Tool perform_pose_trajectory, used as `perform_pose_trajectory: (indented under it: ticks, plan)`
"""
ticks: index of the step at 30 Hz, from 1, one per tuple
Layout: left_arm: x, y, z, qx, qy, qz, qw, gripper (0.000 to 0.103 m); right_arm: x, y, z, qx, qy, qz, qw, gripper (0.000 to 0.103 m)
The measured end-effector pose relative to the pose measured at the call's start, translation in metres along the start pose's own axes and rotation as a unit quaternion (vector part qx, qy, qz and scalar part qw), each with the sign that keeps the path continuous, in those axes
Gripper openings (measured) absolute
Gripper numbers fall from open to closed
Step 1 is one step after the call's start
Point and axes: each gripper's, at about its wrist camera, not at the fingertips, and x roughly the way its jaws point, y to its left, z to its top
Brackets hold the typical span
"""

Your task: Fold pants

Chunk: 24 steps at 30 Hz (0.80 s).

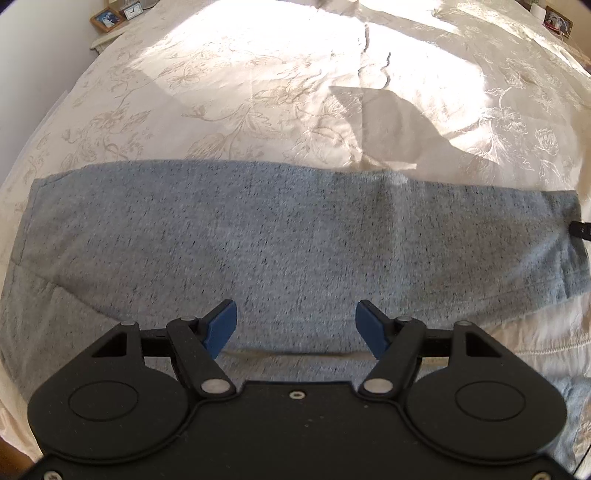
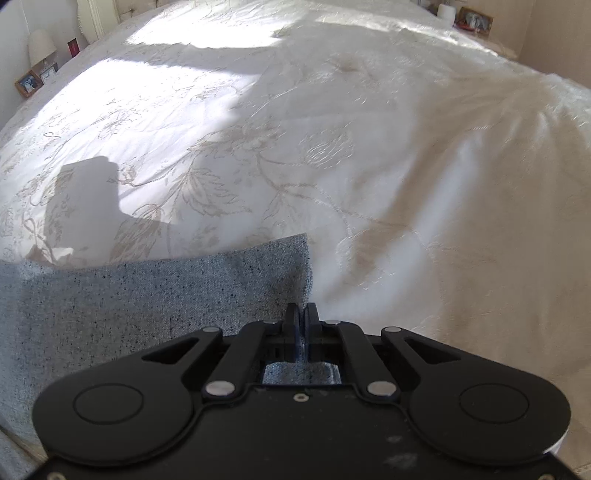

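Grey heathered pants (image 1: 280, 236) lie across a cream floral bedspread (image 1: 229, 96), folded lengthwise into a long band. My left gripper (image 1: 296, 325) is open, its blue fingertips (image 1: 221, 326) spread just above the near edge of the pants, holding nothing. My right gripper (image 2: 303, 321) is shut on the right end of the pants (image 2: 155, 295), with cloth pinched between the jaws and bunched behind them. The tip of the right gripper (image 1: 581, 232) shows in the left wrist view at the pants' right end.
The bedspread (image 2: 332, 147) stretches far ahead, lit by sun patches and shadows. Picture frames and a clock (image 1: 114, 16) stand on a bedside table at far left, a lamp (image 2: 40, 46) there too. More frames (image 2: 474, 20) stand at far right.
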Motion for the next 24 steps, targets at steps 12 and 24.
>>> perform_pose_trajectory:
  ticks: [12, 24]
  plan:
    - [0.119, -0.047, 0.049, 0.035, 0.027, 0.007, 0.9990, 0.078, 0.005, -0.007, -0.019, -0.015, 0.019, -0.013, 1.000, 0.003]
    - [0.036, -0.025, -0.005, 0.070, -0.010, -0.023, 0.9972, 0.070, -0.060, 0.012, -0.043, 0.026, -0.033, 0.049, 0.998, 0.025]
